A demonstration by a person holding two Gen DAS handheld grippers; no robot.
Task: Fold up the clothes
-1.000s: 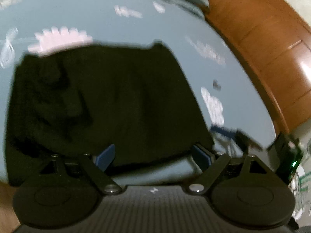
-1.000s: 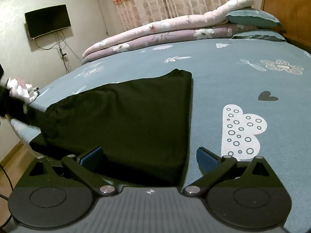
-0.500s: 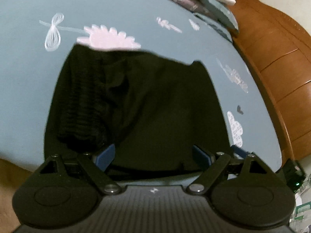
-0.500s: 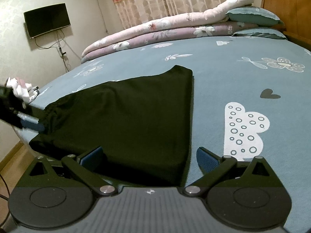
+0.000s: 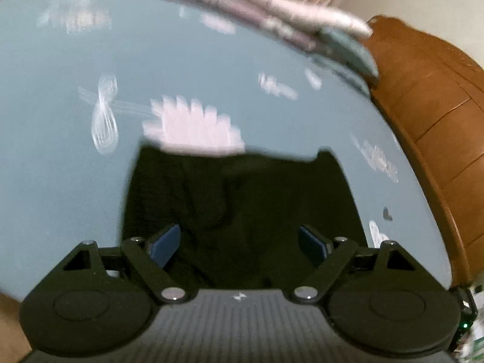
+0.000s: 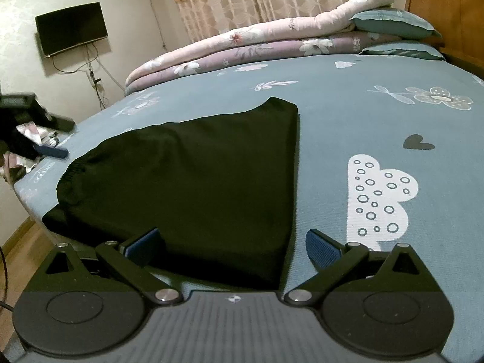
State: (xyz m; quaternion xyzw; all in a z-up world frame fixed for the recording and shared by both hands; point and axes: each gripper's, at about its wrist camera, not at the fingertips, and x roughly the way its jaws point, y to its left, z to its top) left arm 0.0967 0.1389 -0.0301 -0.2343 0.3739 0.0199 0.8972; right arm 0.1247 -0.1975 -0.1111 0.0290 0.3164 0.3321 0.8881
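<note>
Wall television (image 6: 72,28) — folded quilts (image 6: 260,45) — pillow (image 6: 393,24).

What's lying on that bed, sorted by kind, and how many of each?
Black garment: 1
Folded quilts, stacked at the far edge: 2
Pillows: 2
Total: 5

Both hand-held grippers, left and right, are open and hold none of these.
</note>
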